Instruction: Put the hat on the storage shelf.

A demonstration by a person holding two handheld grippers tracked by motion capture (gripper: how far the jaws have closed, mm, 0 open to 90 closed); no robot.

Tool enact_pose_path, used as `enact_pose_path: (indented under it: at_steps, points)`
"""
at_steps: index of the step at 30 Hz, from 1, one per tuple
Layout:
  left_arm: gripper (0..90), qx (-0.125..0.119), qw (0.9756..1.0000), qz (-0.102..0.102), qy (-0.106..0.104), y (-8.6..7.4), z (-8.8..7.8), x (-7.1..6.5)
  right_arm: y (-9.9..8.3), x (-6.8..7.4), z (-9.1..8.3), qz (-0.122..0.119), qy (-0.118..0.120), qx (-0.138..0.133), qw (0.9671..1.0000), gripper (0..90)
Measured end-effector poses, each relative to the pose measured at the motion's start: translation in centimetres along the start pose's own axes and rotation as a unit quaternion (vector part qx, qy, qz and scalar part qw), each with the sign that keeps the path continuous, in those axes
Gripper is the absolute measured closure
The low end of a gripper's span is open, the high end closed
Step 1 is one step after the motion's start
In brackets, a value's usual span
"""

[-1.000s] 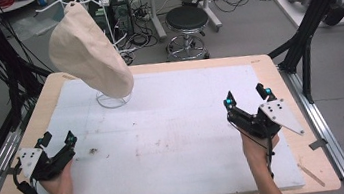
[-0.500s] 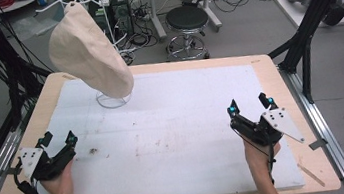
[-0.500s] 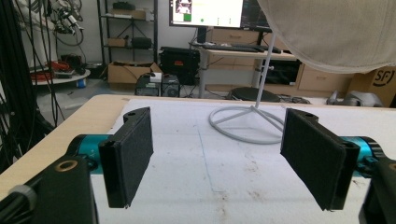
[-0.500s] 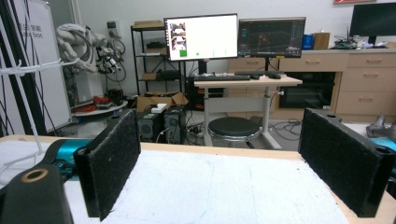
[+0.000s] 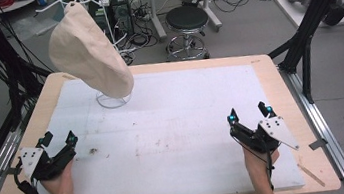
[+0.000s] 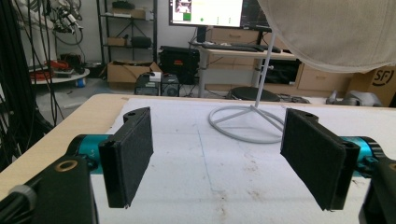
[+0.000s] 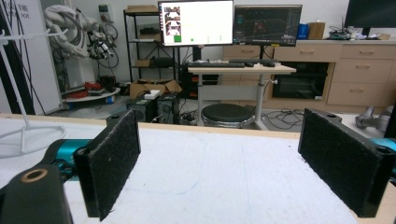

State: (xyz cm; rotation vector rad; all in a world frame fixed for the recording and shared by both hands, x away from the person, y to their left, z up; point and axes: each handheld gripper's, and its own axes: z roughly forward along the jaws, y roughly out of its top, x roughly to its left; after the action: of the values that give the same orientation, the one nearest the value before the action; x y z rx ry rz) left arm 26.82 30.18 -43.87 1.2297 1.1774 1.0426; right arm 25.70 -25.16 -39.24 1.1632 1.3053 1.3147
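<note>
A beige cloth [image 5: 87,51] hangs over a white wire stand [image 5: 110,101] at the back left of the white mat [image 5: 174,127]. From the left gripper view the same cloth [image 6: 327,32] drapes at the top right above the stand's ring base [image 6: 243,123]. My left gripper [image 5: 58,140] rests near the mat's front left edge, open and holding nothing. My right gripper [image 5: 249,113] sits at the front right, also open and empty. The left gripper [image 6: 217,154] faces the stand. The right gripper [image 7: 219,154] faces across bare mat, with the stand base [image 7: 28,135] far off at its left.
The wooden table [image 5: 278,78] frames the mat. Black frame posts [image 5: 304,44] stand at the right and left sides. A round stool [image 5: 186,22], cables and desks with monitors [image 7: 196,21] lie beyond the far edge. A small dark stain [image 5: 91,150] marks the mat.
My right gripper has drawn back a little toward the front edge. The left gripper has hardly moved. Both stay open.
</note>
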Motion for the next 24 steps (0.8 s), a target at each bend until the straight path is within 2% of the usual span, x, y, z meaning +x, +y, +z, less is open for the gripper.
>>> enact_pose_path:
  at_steps: [10, 13, 17, 24]
  points:
    - [25.4, 0.0, 1.0, -0.001, 0.0, 0.0, 0.0, 0.0, -1.1, 0.3, -0.1, -0.02, -0.003, 0.01, 0.9997, 11.9]
    - [25.4, 0.0, 1.0, 0.0, 0.0, 0.0, 0.0, 0.0, -1.6, 0.1, -0.1, -0.017, -0.007, 0.015, 0.9997, 11.8]
    - [25.4, 0.001, 1.0, 0.0, -0.002, 0.0, 0.0, 0.0, -2.2, -0.1, -0.2, 0.0, -0.008, 0.025, 0.9996, 11.5]
    - [25.4, 0.001, 1.0, -0.001, -0.004, 0.0, 0.1, -0.2, -3.0, -0.1, -0.3, -0.006, -0.008, 0.033, 0.9994, 11.5]
